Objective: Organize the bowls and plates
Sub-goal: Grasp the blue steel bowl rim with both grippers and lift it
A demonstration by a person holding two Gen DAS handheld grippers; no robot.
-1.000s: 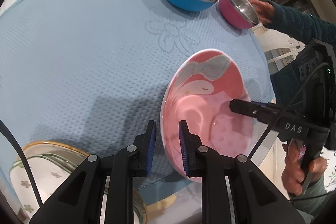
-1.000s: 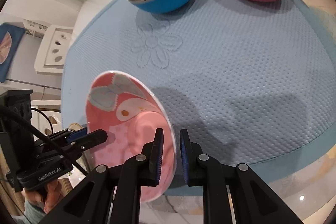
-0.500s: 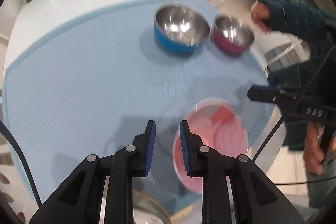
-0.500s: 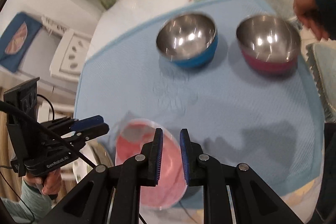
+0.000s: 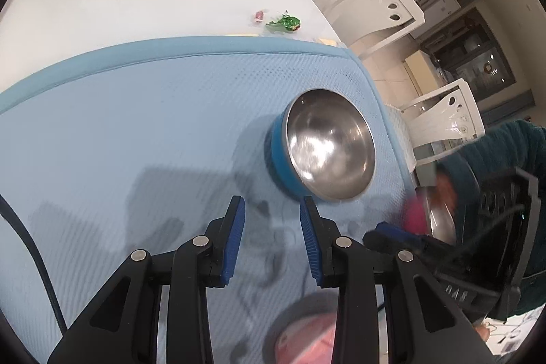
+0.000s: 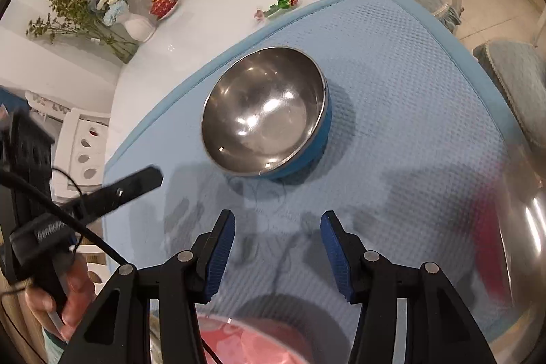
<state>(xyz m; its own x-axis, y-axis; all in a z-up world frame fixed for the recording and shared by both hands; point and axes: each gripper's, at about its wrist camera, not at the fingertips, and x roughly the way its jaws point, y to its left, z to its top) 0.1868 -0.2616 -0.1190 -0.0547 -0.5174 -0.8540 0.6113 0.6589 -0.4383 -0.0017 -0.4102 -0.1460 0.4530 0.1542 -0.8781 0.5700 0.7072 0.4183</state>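
Both grippers, left [image 5: 272, 227] and right [image 6: 278, 236], just opened empty, blue steel bowl [image 6: 264, 111] ahead, pink plate [image 6: 252, 345] below on blue mat [image 6: 392, 57].

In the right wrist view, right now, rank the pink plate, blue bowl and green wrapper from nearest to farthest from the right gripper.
From the right gripper:
1. pink plate, just below the fingers.
2. blue bowl, ahead on the mat.
3. green wrapper, beyond the mat's far edge.
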